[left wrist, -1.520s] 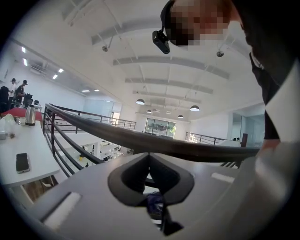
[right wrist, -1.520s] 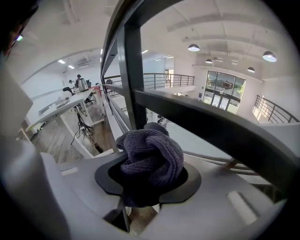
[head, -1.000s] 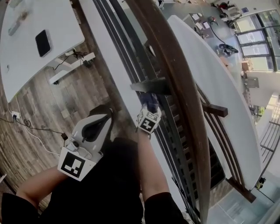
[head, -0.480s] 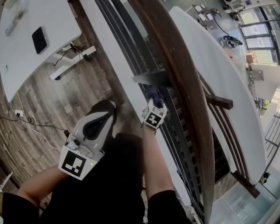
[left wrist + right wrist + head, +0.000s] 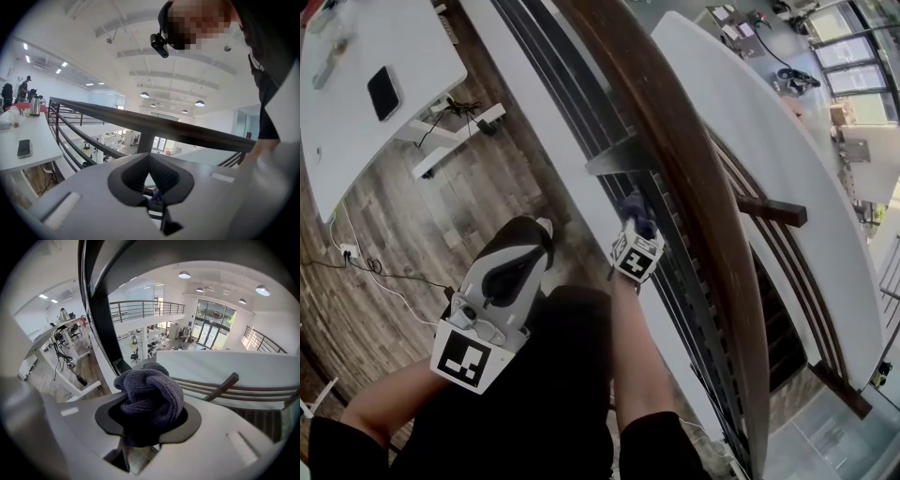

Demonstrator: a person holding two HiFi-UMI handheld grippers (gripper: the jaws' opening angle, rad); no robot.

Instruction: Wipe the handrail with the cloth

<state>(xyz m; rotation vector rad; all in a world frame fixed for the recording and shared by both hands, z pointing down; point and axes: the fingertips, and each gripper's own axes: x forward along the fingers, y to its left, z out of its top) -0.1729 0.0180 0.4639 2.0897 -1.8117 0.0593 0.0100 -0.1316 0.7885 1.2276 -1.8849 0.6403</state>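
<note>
At the far left, a white surface (image 5: 347, 150) is carrying a dark phone (image 5: 382, 92), and below it the plank floor (image 5: 403, 253) is showing a thin cable (image 5: 366, 272). Next, the left gripper (image 5: 536, 228) is hanging low over the person's dark clothing, well apart from the rail. In the left gripper view, its jaws are clenched tip to tip with nothing held between them (image 5: 149, 155), and they are pointing toward the dark rail (image 5: 187, 133) crossing ahead.

Further right, the right gripper (image 5: 637, 228) is reaching up beside the black balusters (image 5: 581, 103). Its jaws are grasping a bunched purple-grey cloth (image 5: 635, 208). In the right gripper view, the cloth (image 5: 150, 392) is bulging out of the right gripper (image 5: 150, 425) as a knotted wad.

Right of that, the brown wooden handrail (image 5: 694, 187) is running diagonally from the top to the lower right. The cloth is sitting just beside and below its near edge, and contact with the wood cannot be made out. Beyond the handrail, a long white ledge (image 5: 769, 169) is curving alongside.
</note>
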